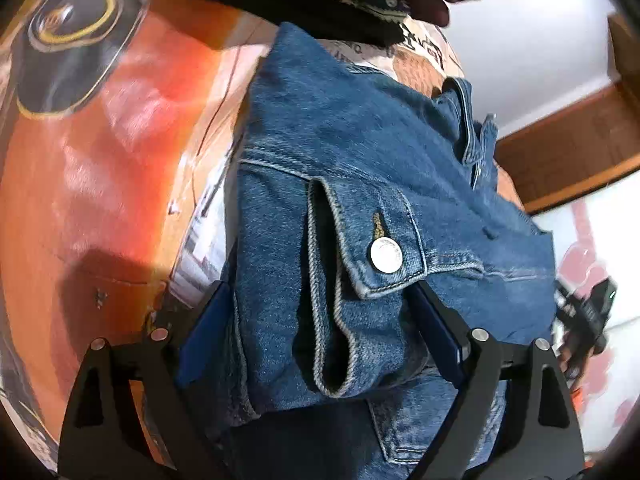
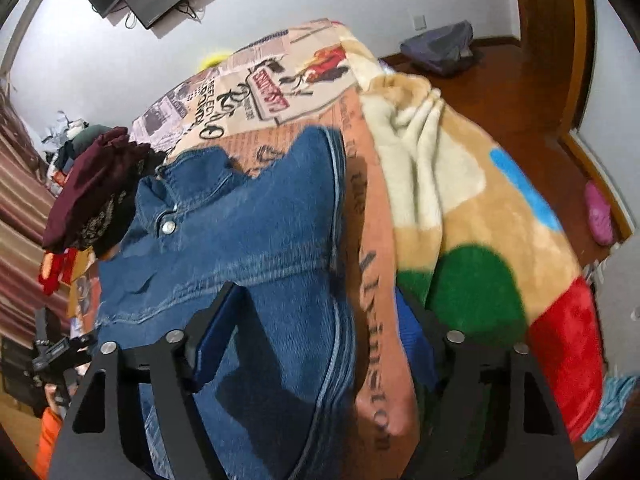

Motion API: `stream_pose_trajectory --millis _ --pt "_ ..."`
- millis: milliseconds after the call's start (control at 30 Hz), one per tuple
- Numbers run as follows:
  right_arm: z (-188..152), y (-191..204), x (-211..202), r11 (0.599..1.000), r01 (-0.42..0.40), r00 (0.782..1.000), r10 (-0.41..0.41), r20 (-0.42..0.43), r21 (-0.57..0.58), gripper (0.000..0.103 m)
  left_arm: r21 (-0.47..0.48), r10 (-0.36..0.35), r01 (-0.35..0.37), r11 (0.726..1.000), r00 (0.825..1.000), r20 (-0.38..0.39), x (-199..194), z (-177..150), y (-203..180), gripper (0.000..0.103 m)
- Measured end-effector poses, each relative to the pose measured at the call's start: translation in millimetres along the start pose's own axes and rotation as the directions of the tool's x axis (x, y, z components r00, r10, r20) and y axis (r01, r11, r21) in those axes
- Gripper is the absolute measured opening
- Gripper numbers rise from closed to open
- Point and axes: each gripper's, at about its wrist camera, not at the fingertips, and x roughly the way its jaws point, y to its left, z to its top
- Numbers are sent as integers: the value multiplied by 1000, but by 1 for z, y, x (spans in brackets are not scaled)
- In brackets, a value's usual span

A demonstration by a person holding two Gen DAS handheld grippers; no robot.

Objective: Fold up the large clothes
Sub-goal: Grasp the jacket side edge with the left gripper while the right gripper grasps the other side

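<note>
A blue denim jacket with silver snap buttons lies on a bed covered by a printed, newspaper-pattern bedspread, partly folded, its cuffed sleeve doubled over the body. The left gripper has its blue-padded fingers spread wide on either side of the bunched sleeve cuff, not visibly pinching it; the right gripper likewise stands parted over the jacket's side edge and the bedspread beside it, clasping nothing that can be seen. A dark maroon garment with a patterned band rests just beyond the collar, and a plush multicoloured blanket is heaped alongside. The work appears to be mid-fold: the next move likely calls for both grippers to close on the denim's near edge and carry it over toward the collar, keeping the sleeve tucked in.
</note>
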Motion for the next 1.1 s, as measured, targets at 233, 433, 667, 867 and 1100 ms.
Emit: stream_pose_trajectory --millis 233,433,667,867,1100 --pt "17 3 -35 1000 10 993 -7 121 -22 71 51 -5 4 999 1000 27 -6 -4 -8 63" --pt "12 0 12 999 -47 998 46 -46 -10 70 133 58 -66 989 996 64 -10 -7 -29 45" --pt "22 2 17 995 -87 996 88 -33 53 17 160 94 -109 981 991 94 -22 -1 -45 26" --pt "50 41 -5 993 -79 995 84 53 -94 14 241 129 -163 957 980 150 -40 14 -71 23" --pt "75 56 12 990 -19 996 31 86 -142 13 234 182 -221 947 967 177 -37 27 -71 23"
